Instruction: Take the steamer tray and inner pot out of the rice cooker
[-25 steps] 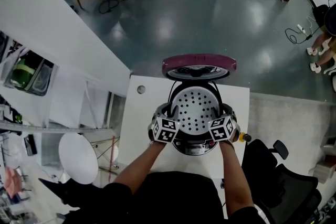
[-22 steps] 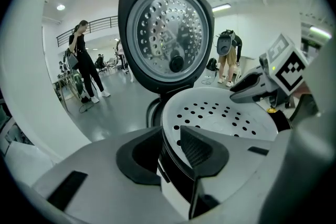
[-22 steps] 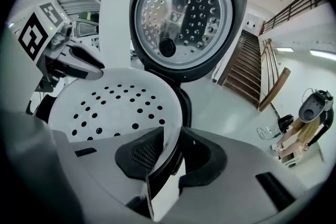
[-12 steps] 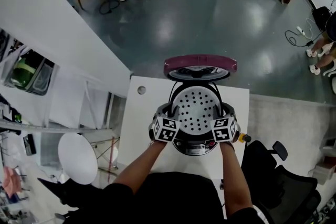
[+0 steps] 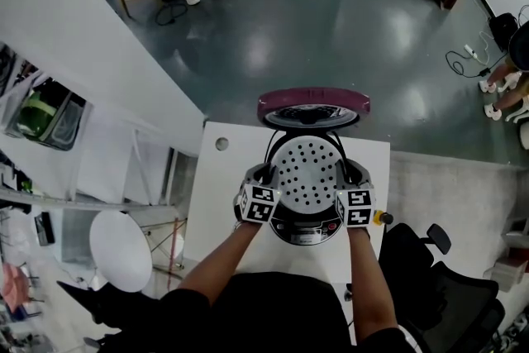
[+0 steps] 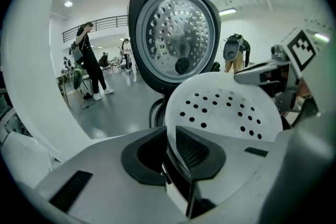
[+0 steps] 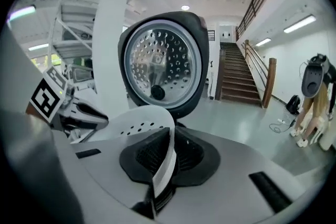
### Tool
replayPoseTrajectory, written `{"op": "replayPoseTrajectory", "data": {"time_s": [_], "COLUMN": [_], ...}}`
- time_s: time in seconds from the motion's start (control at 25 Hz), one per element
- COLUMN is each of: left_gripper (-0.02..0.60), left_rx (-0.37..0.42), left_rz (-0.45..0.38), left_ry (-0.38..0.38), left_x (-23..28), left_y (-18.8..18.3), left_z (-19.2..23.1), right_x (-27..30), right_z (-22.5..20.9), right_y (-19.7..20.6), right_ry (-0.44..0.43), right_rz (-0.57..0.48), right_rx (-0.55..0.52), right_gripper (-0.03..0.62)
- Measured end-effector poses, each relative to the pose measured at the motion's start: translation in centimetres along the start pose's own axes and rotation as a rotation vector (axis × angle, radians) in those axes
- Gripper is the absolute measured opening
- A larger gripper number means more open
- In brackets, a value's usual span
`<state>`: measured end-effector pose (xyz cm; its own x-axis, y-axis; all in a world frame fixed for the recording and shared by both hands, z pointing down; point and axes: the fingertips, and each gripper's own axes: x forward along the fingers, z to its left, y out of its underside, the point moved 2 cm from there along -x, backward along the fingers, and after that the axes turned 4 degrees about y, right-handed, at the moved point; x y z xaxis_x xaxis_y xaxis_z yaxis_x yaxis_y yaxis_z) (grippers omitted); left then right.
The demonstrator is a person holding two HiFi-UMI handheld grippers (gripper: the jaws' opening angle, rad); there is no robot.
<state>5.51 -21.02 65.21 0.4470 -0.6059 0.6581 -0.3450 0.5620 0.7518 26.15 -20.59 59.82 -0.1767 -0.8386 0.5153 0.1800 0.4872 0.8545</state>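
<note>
since a second ago the right gripper (image 5: 354, 176) has rolled, so its marker cube now sits squarer at the rice cooker (image 5: 307, 232)'s right side, and its jaws have drawn in; the left gripper (image 5: 263, 175) at the cooker's left side has hardly shifted. both pairs of jaws are closing, each with the rim of the steamer tray (image 5: 307, 169) pinched between its pads (the two gripper views show the thin white edge caught there). the tray is a white round dish dotted with dark holes, sitting in the cooker's mouth. behind it the cooker's lid (image 5: 312, 105) stands open and upright, its metal inner plate facing the tray. above the tray nothing is in the way. the table (image 5: 216, 194) has bare top to the cooker's left, while its right edge lies just beside the cooker.
</note>
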Motion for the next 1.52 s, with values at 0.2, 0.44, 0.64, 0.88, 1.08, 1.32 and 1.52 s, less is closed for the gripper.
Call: {"op": "replayPoseTrajectory", "data": {"time_s": [0.2,0.44,0.64,0.88,1.08,1.32,1.52], "left_gripper": [0.063,0.152,0.160,0.161,0.152,0.060,0.043], "left_rx": [0.016,0.072,0.058,0.026,-0.018,-0.038,-0.083], "left_rz": [0.022,0.028,0.036,0.033,0.034,-0.066,-0.122], "left_ry": [0.040,0.077,0.079,0.068,0.089,0.058,-0.005], "left_x": [0.7,2.0,2.0,2.0,1.3,-1.1,-4.4], "left_y": [-0.9,-1.1,-1.3,-1.4,-0.8,-3.2,-3.9], "left_z": [-0.3,-0.8,-0.8,-0.4,-1.2,-2.3,-1.8], "right_x": [-0.2,-0.6,-1.2,-2.0,-3.2,-5.0,-5.9], "right_z": [0.2,0.2,0.1,-0.6,-0.9,-1.9,-0.9], "right_y": [-0.6,-1.1,-1.0,-2.2,-2.8,-4.2,-5.2], "right_ry": [-0.020,-0.048,-0.076,-0.087,-0.143,-0.161,-0.189], "right_rz": [-0.049,-0.100,-0.131,-0.176,-0.210,-0.253,-0.273], "right_rx": [0.022,0.090,0.182,0.185,0.266,0.278,0.269], "right_gripper": [0.014,0.012,0.012,0.012,0.012,0.012,0.012]}}
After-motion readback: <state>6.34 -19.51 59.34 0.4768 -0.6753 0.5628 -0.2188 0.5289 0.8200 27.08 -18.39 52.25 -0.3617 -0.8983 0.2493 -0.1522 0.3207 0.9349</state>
